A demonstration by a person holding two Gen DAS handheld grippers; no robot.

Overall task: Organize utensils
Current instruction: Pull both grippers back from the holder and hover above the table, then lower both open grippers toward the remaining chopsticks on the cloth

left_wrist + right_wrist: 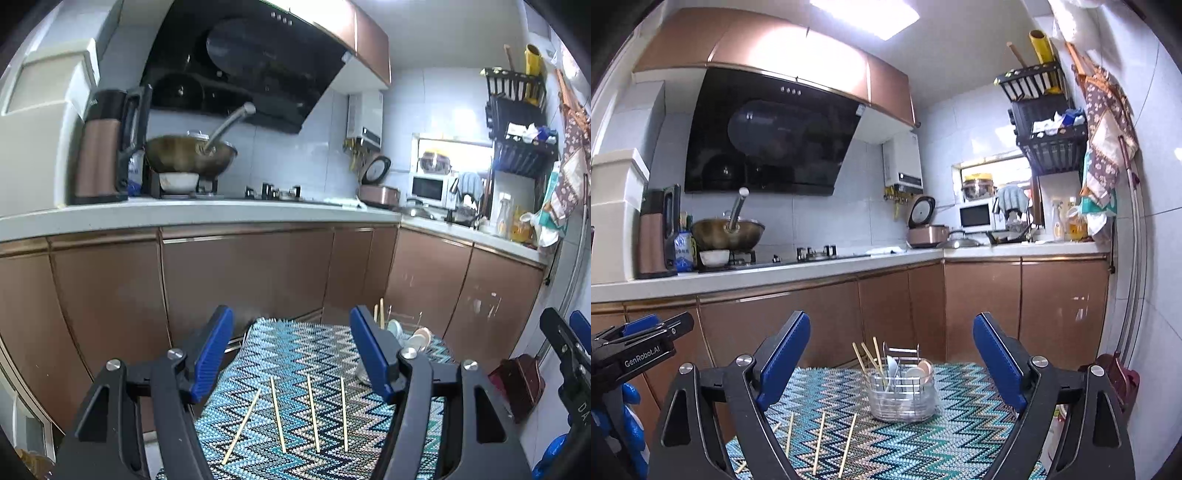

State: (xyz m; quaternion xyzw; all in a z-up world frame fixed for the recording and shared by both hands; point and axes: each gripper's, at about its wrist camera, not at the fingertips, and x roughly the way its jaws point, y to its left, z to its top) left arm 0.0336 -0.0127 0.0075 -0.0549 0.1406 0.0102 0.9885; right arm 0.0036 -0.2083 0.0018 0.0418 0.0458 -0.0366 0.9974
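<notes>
Copper-fronted kitchen cabinets are filling the background, and a small desk covered by a blue zigzag woven mat is carrying the work. Four loose pale wooden chopsticks are lying near the desk's near edge, their long axes running roughly away from the cameras, the leftmost one slanting. A clear round utensil holder with a wire frame is standing toward the far edge, to the right, already containing three chopsticks and some spoons. The left gripper is hovering directly above the loose sticks with its jaws apart and empty, so it is looking nearer to them. The right gripper is facing the holder, its jaws likewise apart and empty.
</notes>
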